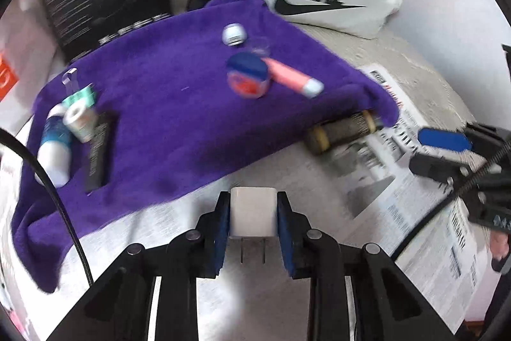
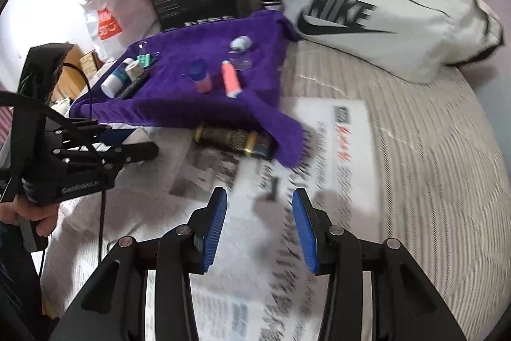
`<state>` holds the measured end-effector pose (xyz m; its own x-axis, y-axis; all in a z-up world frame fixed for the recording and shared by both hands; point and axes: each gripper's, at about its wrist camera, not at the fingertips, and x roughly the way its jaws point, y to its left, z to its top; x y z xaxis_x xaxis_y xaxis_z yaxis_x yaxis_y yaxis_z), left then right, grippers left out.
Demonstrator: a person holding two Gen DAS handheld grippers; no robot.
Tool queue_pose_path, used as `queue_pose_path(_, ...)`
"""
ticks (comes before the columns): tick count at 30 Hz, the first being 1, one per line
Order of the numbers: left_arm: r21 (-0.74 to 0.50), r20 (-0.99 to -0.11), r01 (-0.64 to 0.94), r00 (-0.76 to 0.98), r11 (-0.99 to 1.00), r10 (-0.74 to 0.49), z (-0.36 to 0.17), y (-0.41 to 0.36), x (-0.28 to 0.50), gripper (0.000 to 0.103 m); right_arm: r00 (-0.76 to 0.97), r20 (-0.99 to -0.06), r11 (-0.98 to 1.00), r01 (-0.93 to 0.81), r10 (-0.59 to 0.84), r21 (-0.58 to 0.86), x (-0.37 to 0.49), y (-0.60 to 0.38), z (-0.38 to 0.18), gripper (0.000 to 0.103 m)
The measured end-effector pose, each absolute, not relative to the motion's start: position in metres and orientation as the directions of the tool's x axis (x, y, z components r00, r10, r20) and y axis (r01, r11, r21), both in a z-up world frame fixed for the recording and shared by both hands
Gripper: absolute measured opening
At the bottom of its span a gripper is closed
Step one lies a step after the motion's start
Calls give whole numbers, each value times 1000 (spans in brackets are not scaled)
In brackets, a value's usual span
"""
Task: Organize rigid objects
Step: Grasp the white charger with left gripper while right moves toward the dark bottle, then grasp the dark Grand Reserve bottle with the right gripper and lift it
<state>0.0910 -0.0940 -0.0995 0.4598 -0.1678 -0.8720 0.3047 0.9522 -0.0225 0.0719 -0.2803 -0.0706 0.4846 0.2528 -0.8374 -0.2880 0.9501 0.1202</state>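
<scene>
Left wrist: white charger (image 1: 253,211) between the left gripper's (image 1: 253,226) fingers (image 1: 223,222).

Both fisheye views were bright and evenly lit, curving into dark corners. Motion blur smeared the newspaper (image 2: 287,245) print at lower centre; white glare washed the upper left.

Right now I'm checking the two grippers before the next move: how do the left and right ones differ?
The left gripper has its jaws closed on a white plug adapter, prongs toward the camera; the right gripper holds nothing, its jaws standing apart. The left one sits near the purple towel edge, the right one over the newspaper. Both have black fingers with blue pads and angle downward at the bed.
</scene>
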Motion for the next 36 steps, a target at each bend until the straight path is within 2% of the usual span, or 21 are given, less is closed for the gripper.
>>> queue_pose_path(4, -25, -873, 264, 464, 964, -149, -99, -68, 84, 27, 471, -843, 937, -334, 261, 103, 89, -264, -80, 43)
queue_pose_path(7, -33, -874, 235, 465, 971, -142, -100, -53, 81, 26, 476, -855, 938, -345, 208, 36, 97, -258, -87, 43)
queue_pose_path(17, -81, -864, 205, 473, 975, -171, -98, -34, 79, 26, 511, -830, 905, -426, 224, -18, 113, -248, -91, 43)
queue_pose_path(21, -91, -862, 207, 474, 974, -181, -98, -32, 77, 26, 513, -831, 887, -458, 215, -53, 115, -242, -94, 49)
queue_pose_path(24, -90, -861, 210, 474, 974, -182, -98, -31, 77, 26, 523, -826, 873, -481, 211, -81, 115, -235, -95, 59)
queue_pose_path(26, -90, -861, 210, 474, 974, -182, -98, -31, 77, 26, 525, -823, 872, -484, 218, -78, 115, -235, -96, 60)
queue_pose_path(29, -96, -861, 211, 473, 973, -187, -98, -31, 77, 26, 515, -825, 868, -492, 233, -62, 114, -235, -94, 55)
queue_pose_path(31, -98, -861, 210, 473, 973, -189, -97, -30, 77, 26, 496, -835, 860, -507, 239, -55, 108, -234, -93, 44)
queue_pose_path(36, -102, -860, 202, 474, 974, -188, -97, -26, 76, 26, 431, -850, 819, -573, 302, 1, 84, -227, -88, 44)
